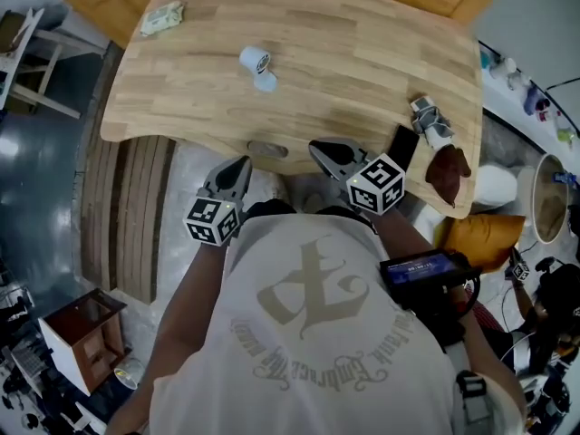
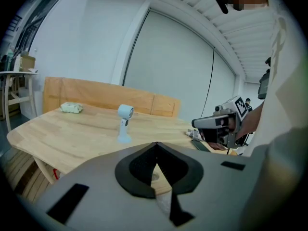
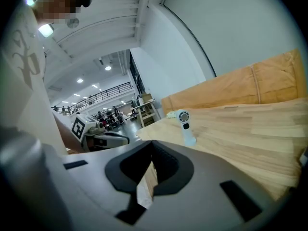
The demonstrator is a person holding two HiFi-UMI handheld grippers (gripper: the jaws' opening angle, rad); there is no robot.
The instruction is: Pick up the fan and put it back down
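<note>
Seen from the head view, a pale packet (image 1: 163, 16) lies at the far left corner of the wooden table (image 1: 362, 53). The left gripper (image 1: 241, 163) hovers off the near edge; its own view shows the jaws pressed together on nothing. The fan (image 1: 258, 66) sits mid-table, well apart from both grippers. Only the gripper views show it standing upright on its base. The right gripper (image 1: 319, 148) hovers beside the left, its jaw tips also meeting and empty. A black slab (image 1: 403, 145) and a dark brown object (image 1: 449, 172) lie at the table's right edge.

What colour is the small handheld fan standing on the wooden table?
The handheld fan is pale blue; it shows best in the left gripper view.
</note>
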